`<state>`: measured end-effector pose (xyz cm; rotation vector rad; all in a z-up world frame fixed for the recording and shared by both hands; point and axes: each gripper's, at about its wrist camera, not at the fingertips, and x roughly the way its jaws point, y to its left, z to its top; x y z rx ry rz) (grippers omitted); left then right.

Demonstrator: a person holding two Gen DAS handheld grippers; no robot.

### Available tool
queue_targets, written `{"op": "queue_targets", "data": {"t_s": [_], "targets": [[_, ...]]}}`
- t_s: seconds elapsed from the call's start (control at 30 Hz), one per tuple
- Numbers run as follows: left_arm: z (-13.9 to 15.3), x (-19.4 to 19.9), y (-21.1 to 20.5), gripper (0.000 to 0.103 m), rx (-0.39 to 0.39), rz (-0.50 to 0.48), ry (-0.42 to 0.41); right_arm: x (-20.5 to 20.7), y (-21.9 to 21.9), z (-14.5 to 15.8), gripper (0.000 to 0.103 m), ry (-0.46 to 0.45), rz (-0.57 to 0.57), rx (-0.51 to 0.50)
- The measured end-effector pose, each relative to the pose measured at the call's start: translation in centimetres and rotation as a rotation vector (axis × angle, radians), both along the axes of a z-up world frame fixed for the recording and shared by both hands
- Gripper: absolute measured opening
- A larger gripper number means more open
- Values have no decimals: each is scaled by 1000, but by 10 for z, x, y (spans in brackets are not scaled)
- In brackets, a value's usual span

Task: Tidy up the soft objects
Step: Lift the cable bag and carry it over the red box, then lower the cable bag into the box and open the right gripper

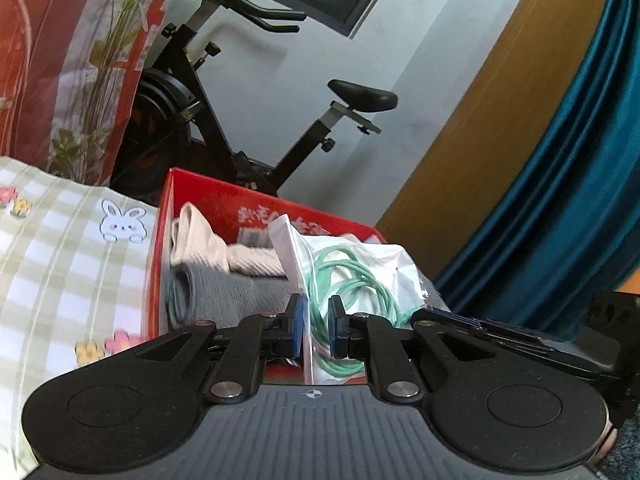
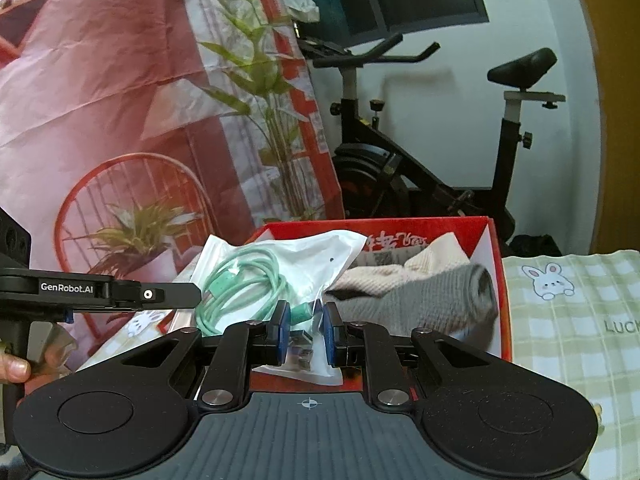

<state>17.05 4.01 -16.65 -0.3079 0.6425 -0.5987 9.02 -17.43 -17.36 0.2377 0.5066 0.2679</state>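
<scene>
bag (image 1: pixel 356 264) with green cord (image 2: pixel 240 280) pinched by both grippers, left (image 1: pixel 316 326) and right (image 2: pixel 306 334). lift slowly, keep level, lower into red box (image 2: pixel 496 280) beside socks (image 2: pixel 432 292).

A room in a home, used for living and exercise.
Beyond the fingers an exercise bike (image 2: pixel 432 148) stands against a white wall, a bunny-print checked bedsheet (image 1: pixel 60 264) spreads beside them, and a teal curtain (image 1: pixel 560 200) hangs off to one side.
</scene>
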Motion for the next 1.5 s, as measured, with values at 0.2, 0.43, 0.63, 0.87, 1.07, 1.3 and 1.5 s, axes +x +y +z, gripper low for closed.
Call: {"op": "queue_targets", "data": {"t_s": [0.2, 0.43, 0.63, 0.87, 1.07, 1.3, 1.5], "targets": [[-10, 39, -13, 14, 77, -2, 67, 48, 0, -6, 16, 96, -22, -60], [-25, 49, -48, 14, 200, -133, 143, 84, 11, -27, 17, 269, 19, -131], [-23, 45, -49, 15, 223, -94, 134, 96, 20, -31, 17, 327, 9, -124], [-16, 52, -35, 37, 261, -24, 125, 97, 14, -38, 18, 364, 28, -99], [-8, 49, -35, 64, 305, 22, 86, 93, 19, -35, 18, 383, 38, -134], [2, 38, -33, 98, 376, 70, 25, 75, 25, -25, 23, 362, 14, -185], [13, 25, -28, 103, 439, 125, -13, 58, 21, -8, 65, 300, -47, -217]]}}
